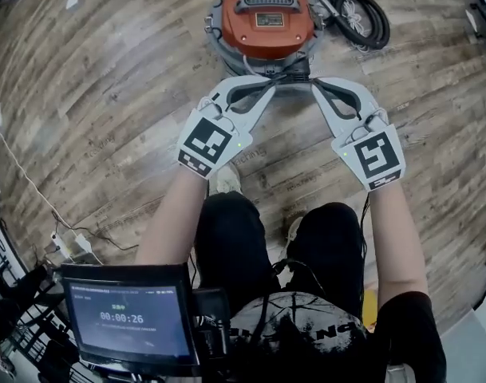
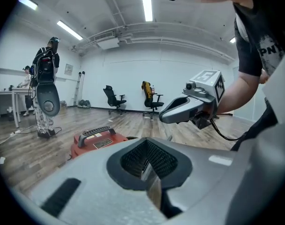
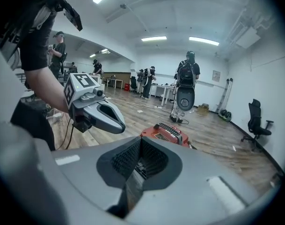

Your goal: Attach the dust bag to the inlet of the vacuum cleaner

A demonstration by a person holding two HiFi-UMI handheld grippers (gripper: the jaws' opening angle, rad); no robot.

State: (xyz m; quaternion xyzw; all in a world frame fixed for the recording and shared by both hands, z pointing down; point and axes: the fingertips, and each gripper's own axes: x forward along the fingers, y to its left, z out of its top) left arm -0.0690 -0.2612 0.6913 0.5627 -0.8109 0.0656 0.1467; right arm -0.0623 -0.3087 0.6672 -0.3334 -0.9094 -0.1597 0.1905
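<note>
The red vacuum cleaner point(image 1: 266, 14) stands on the wood floor ahead of me, black handle on its lid; it also shows low in the left gripper view point(image 2: 98, 139) and the right gripper view point(image 3: 168, 132). My left gripper point(image 1: 268, 82) and right gripper point(image 1: 316, 84) are held up side by side, tips pointing inward toward each other just in front of the vacuum's near edge. Both are shut with nothing between the jaws, as seen on the left gripper point(image 2: 149, 168) and the right gripper point(image 3: 135, 172). No dust bag is in any view.
A black hose point(image 1: 358, 14) coils at the vacuum's right. A monitor point(image 1: 131, 317) sits at my lower left, and thin cables point(image 1: 35, 190) run over the floor on the left. People point(image 2: 46, 93), tables and office chairs point(image 2: 113, 97) stand far back in the room.
</note>
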